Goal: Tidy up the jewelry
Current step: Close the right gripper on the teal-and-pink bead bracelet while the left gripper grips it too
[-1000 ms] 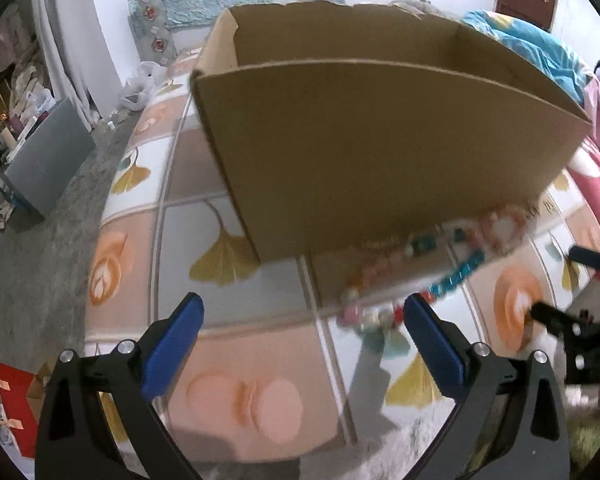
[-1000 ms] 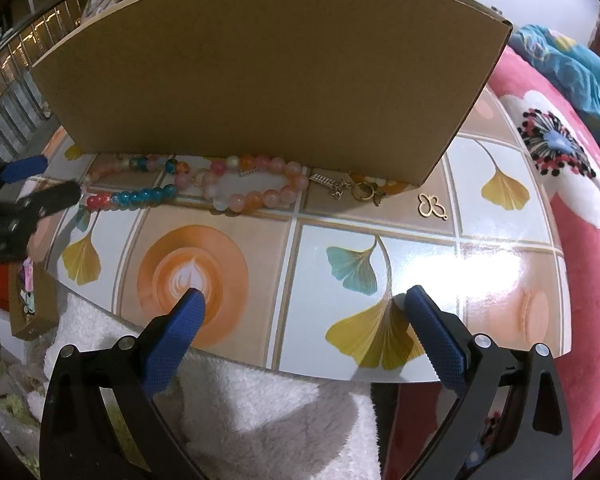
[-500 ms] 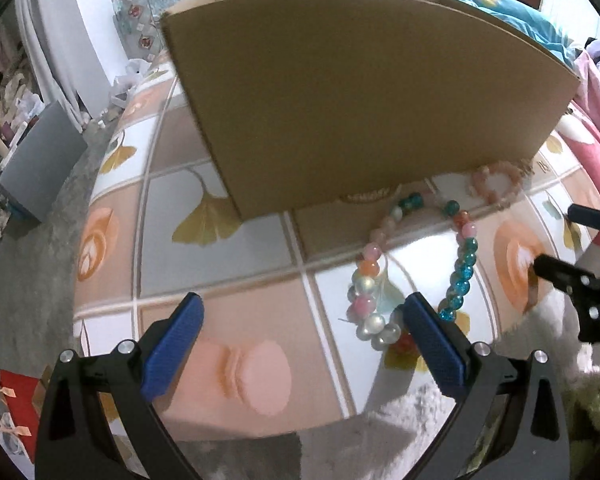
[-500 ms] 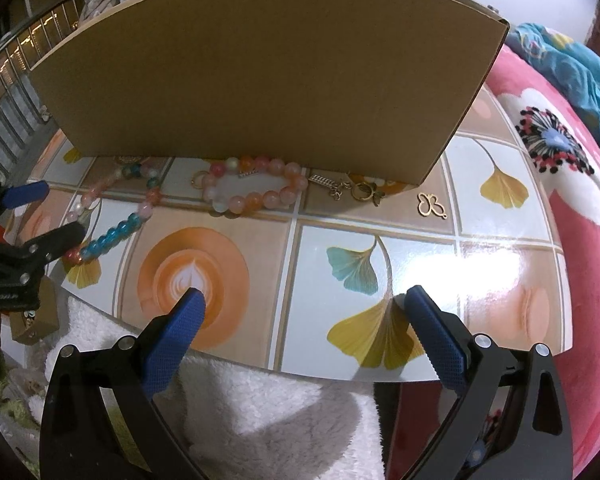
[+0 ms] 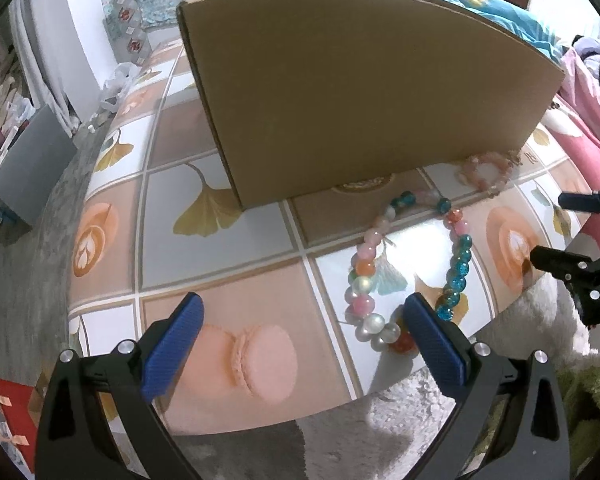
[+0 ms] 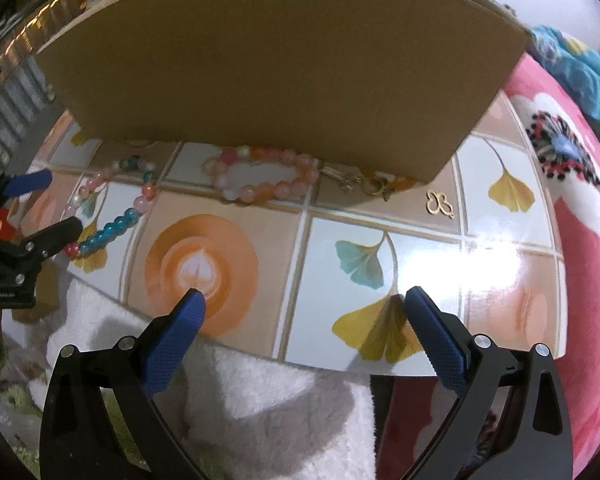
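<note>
A multi-colour bead strand lies in a loop on the tiled table top, near the front edge. My left gripper is open, and its right fingertip is right beside the loop's near end. A pink bead bracelet lies against the foot of the cardboard box. A gold chain with a clasp and a gold clover charm lie to its right. My right gripper is open over the table's front edge, holding nothing. The box hides its own inside.
A pink floral blanket lies to the table's right. A white fluffy rug is below the front edge. On the floor to the left are a grey box and a red paper bag.
The bead strand lay stretched along the box and has shifted out into a loop toward the table edge by my left gripper. The right gripper has edged slightly closer to the table.
</note>
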Tool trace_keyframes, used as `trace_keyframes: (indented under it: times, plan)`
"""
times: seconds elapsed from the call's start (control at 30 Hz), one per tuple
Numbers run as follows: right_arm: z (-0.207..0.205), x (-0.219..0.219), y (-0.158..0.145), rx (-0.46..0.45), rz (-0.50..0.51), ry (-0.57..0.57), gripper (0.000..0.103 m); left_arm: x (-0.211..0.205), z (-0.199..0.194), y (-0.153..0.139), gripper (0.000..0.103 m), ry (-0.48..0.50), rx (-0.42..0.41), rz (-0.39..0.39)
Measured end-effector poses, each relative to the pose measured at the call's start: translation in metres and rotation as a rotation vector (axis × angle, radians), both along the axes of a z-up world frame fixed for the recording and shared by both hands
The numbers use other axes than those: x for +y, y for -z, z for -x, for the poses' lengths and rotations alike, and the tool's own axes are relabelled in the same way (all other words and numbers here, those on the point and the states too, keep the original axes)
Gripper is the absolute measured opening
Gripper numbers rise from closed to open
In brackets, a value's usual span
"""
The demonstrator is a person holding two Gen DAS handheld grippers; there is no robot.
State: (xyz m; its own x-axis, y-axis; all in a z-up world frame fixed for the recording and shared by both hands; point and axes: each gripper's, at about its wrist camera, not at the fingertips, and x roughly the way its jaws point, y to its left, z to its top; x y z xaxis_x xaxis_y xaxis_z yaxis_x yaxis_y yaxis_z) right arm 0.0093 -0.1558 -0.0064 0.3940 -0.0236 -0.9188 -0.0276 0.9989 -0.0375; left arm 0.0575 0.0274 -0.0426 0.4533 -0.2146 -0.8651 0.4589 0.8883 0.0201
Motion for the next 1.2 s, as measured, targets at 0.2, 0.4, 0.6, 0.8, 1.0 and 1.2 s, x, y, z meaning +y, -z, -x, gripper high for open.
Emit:
trace_keyframes:
  times: [0.2,0.4,0.6,0.8,1.0,1.2]
  plan:
    - [0.009,0.025,-0.031,-0.145,-0.040,-0.127,0.095,0.009,0.022,-0.017,0.089,0.040,-0.053,0.076]
    - [0.007,0.045,-0.040,-0.187,-0.159,-0.223,0.078,0.011,0.031,-0.029,0.066,0.072,-0.071,0.141]
    - [-0.009,0.055,-0.030,-0.150,-0.279,-0.198,0.047,0.002,0.021,-0.026,0.049,0.090,-0.056,0.150]
    - [-0.018,0.057,-0.022,-0.142,-0.306,-0.193,0.030,-0.004,0.015,-0.021,0.036,0.102,-0.048,0.135]
    - [-0.027,0.061,-0.013,-0.122,-0.296,-0.201,0.023,-0.007,0.011,-0.014,0.027,0.109,-0.025,0.127]
    - [-0.033,0.065,-0.007,-0.127,-0.263,-0.212,0.010,-0.013,0.008,-0.013,0.022,0.125,-0.046,0.097]
